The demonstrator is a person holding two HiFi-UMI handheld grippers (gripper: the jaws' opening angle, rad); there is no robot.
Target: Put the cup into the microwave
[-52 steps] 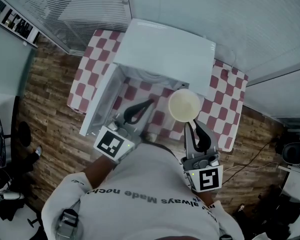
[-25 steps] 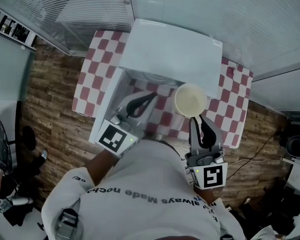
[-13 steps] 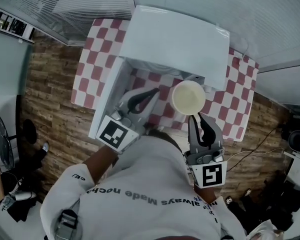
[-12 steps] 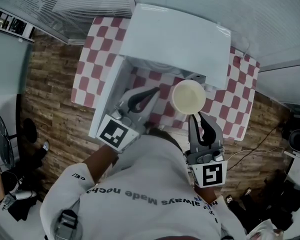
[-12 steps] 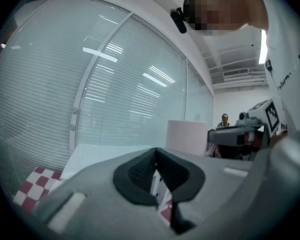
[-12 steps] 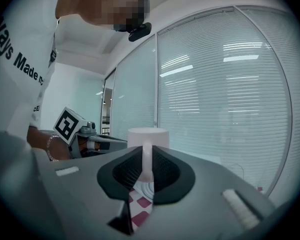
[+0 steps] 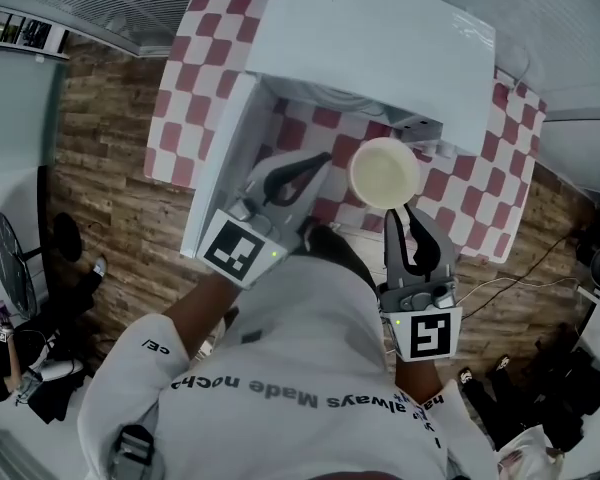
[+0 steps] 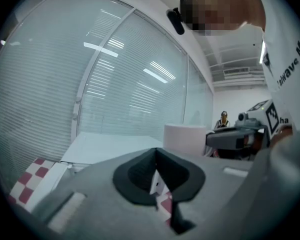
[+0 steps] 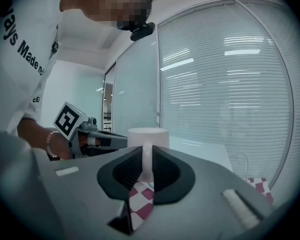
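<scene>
Head view: right hand-held gripper (image 7: 408,212) extended, gripping cup (image 7: 384,172).

From above, the microwave (image 7: 380,43) hides its own cavity; the person's torso (image 7: 310,368) apparently covers the middle of the tabletop (image 7: 195,78) near edge.

left of left fingers (image 7: 292,171): open door (image 7: 216,178) sits just beside them, no way through there
between left and right fingers (image 7: 421,236): bare checkered table (image 7: 320,128), room to move
ahead of right fingers: cup (image 7: 384,172), then microwave (image 7: 380,38) front; cavity hidden from above
</scene>
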